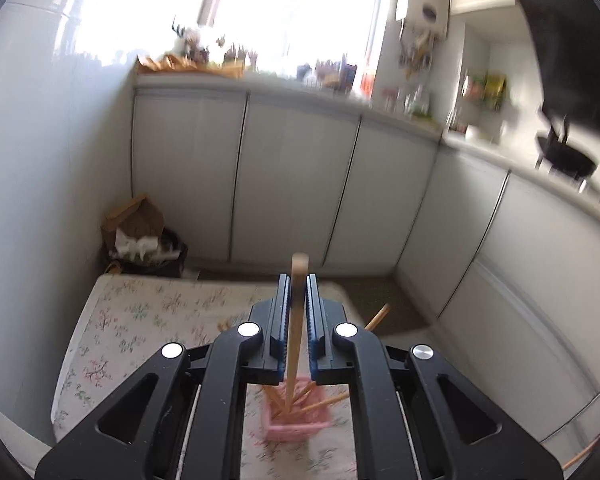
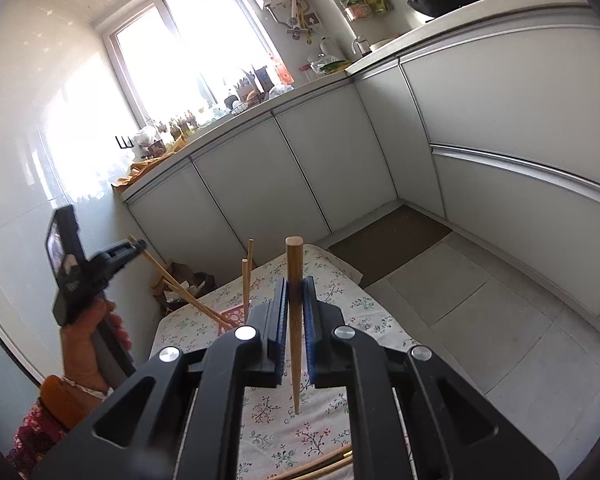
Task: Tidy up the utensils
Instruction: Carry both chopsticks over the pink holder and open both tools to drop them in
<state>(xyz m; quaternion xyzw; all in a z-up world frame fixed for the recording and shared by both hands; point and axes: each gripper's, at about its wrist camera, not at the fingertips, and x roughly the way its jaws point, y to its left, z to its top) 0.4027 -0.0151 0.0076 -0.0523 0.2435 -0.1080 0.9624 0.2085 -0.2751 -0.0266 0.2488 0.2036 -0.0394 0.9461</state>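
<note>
Writing is nowhere legible from the left wrist: the packets on the far kitchen shelf [image 1: 485, 89] are smeared to colour only. Close below, the left gripper [image 1: 299, 312] has its blue pads nearly together with a wooden chopstick [image 1: 296, 320] upright between them; whether they still pinch it I cannot tell. Its lower end dips into a pink basket [image 1: 296, 426] on the floral-clothed table [image 1: 140, 320], where several more chopsticks [image 1: 320, 402] lean at angles, blurred. A brown paper bag [image 1: 134, 220] sits over a dark bin on the floor beyond, its contents unclear. From the right wrist, labels on the counter jars by the window stay unreadable. The right gripper [image 2: 296, 312] is clamped tight on another wooden chopstick [image 2: 295, 328], held upright with its tapered tip hanging above the cloth. At left a hand [image 2: 92, 328] holds the other gripper, its chopstick slanting down to the reddish basket [image 2: 232, 316], mostly hidden behind the near gripper. Two sticks [image 2: 247, 276] stand up from it. More chopsticks [image 2: 320, 466] lie cut off at the bottom edge.
</note>
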